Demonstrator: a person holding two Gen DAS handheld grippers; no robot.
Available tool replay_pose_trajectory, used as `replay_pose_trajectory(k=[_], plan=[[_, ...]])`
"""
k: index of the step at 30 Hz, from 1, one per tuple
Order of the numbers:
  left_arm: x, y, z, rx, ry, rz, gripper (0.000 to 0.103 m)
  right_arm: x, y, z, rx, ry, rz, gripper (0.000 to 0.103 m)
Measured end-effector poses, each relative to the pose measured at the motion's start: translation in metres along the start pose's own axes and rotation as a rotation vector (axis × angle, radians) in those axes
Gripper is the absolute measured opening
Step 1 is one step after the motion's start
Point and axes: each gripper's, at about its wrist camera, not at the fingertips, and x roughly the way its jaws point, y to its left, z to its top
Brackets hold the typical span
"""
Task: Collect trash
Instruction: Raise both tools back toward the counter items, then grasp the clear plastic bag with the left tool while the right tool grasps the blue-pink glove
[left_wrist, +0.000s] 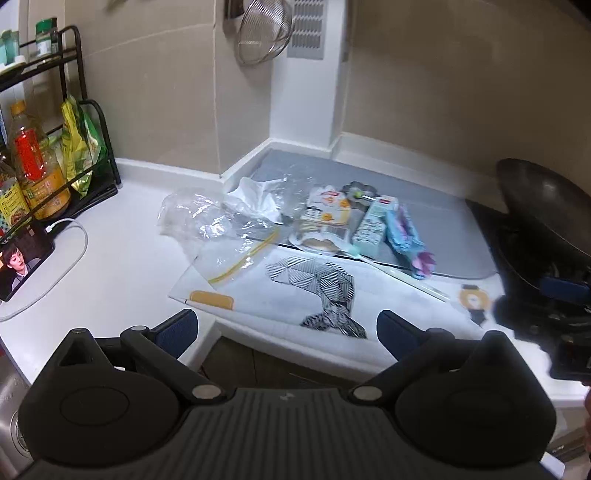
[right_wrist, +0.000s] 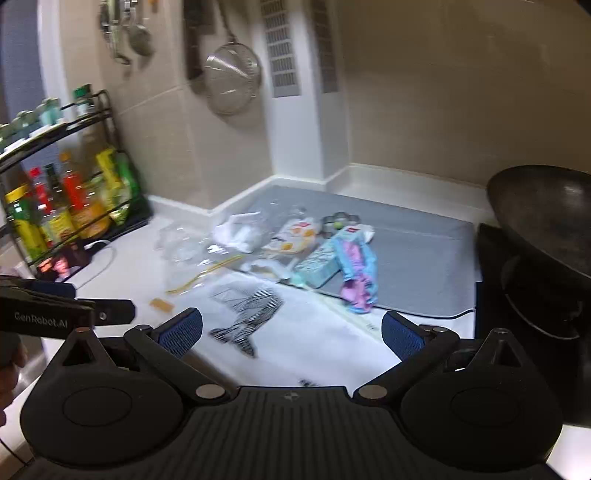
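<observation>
The trash lies on the counter (left_wrist: 122, 221) ahead of both grippers, spread left to right: clear bag (left_wrist: 207, 221), carton (left_wrist: 373, 225), blue wrapper (left_wrist: 404, 236). The left gripper (left_wrist: 286, 326) and right gripper (right_wrist: 291, 330) are both spread wide and empty, short of the pile. The bag lies nearer the left, the wrapper (right_wrist: 356, 269) nearer the right.

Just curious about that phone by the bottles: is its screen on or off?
On. The phone shows a bright picture of a person's face, and a white cable is plugged into it on the counter.
</observation>
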Motion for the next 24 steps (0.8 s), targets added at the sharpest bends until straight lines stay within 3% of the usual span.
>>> replay_pose_trajectory(k=[7,17,24], plan=[[0.061,0.021,0.037,-0.105,0.071,0.057,0.103,0.036,-0.021,0.012,0.032,0.012,-0.045,0.103],[0.159,0.078,0.094,-0.406,0.089,0.122,0.103,0.117,-0.040,0.028,0.028,0.059,-0.090,0.103],[0.227,0.094,0.114,-0.437,0.172,0.196,0.103,0.183,-0.050,0.038,0.064,0.130,-0.107,0.103]])
